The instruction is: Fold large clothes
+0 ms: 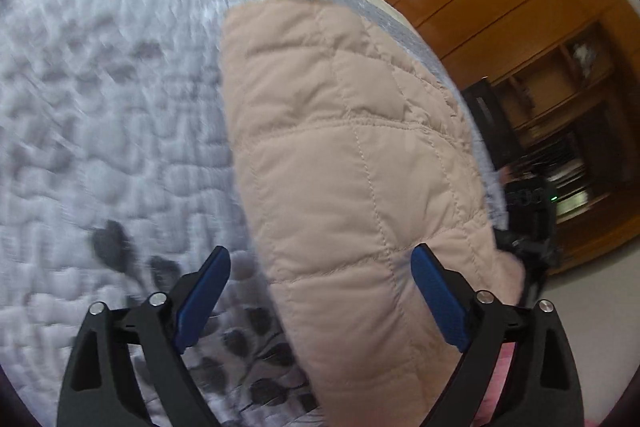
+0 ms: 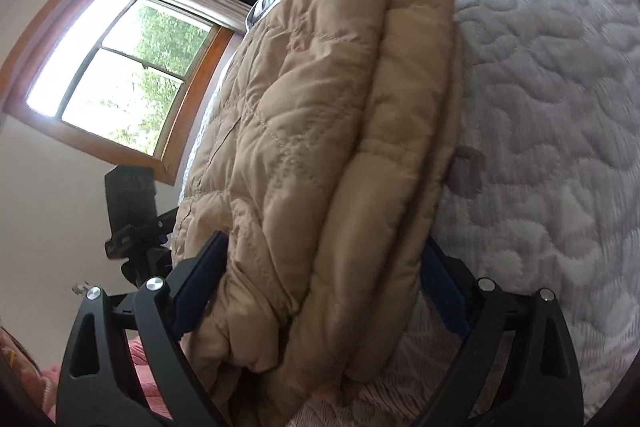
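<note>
Where the left wrist camera looks down, the folded beige quilted coat lies on the grey quilted bed, its long axis running away from the left gripper, whose blue fingers are spread wide, clear of the fabric.

Seen from the right wrist, the coat is a thick stack stretching away towards the window. The right gripper straddles its near end, fingers wide apart; whether they press cannot be told.

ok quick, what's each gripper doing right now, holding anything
left gripper: open, straddling the edge of the beige quilted jacket, not gripping it.
right gripper: open wide around the folded jacket stack, pads not clearly pressing.
</note>
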`<state>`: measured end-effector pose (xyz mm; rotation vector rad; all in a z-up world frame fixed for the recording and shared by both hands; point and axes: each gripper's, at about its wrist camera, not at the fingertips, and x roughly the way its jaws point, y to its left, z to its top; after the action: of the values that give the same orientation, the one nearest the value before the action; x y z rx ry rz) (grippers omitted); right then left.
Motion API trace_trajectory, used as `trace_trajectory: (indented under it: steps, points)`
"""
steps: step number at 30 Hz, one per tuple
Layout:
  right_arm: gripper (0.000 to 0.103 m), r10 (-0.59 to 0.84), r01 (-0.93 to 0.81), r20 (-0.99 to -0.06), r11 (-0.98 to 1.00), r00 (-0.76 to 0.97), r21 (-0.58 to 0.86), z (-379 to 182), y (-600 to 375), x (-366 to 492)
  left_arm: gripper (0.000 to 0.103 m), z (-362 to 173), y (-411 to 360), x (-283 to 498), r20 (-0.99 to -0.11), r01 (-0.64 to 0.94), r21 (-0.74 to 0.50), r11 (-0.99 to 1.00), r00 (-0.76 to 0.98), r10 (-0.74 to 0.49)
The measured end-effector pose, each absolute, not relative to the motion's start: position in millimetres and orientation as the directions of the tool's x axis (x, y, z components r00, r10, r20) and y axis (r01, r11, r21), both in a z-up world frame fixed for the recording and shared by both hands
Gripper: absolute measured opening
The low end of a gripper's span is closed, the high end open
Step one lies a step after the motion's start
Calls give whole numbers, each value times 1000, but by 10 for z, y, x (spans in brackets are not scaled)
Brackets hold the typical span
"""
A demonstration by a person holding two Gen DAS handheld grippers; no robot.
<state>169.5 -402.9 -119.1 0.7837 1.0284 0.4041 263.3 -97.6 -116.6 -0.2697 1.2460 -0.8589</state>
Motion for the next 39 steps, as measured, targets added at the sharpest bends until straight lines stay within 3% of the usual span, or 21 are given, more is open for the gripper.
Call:
trace_trajectory:
  steps: [3,5,8,11,18,25,31,36,39]
  points:
    - [82,635,33,-613,681,469,731,-1162,-3892,1735,92,-1307,-1049,2682,-639,380,-719,582,-35,-768]
    - [70,628,26,-622,694,468,720,-1122,-3821,1755,92,-1297,-1118,2631,-644,409,-704,581,-23,-765]
    - [52,624,8,-616,699,481,715,-1019,-3776,1736,81,-1200,-1155,2546,-648,459,-675,578,5,-761]
    - [45,593,-24,-629,737,503,676,-838,-3665,1692,67,-1089,-1128,2522,-636,483,-670,563,18,-772]
    - [43,565,-117,-617,782,548,612,-296,-3472,1937,64,-655,-929,2699,-583,522,-659,542,101,-806]
    - [43,559,-206,-611,809,561,551,40,-3236,2860,65,-326,-660,3267,-563,525,-598,606,263,-783]
    - [43,599,-232,-604,784,526,575,-203,-3168,3671,65,-418,-416,3827,-584,474,-572,670,339,-738]
    - [44,629,-187,-630,759,455,624,-784,-3185,4201,66,-842,-311,4284,-641,409,-569,713,321,-697]
    - [50,660,-158,-613,726,435,669,-1068,-3276,4295,75,-1138,-229,4455,-645,372,-600,708,299,-703]
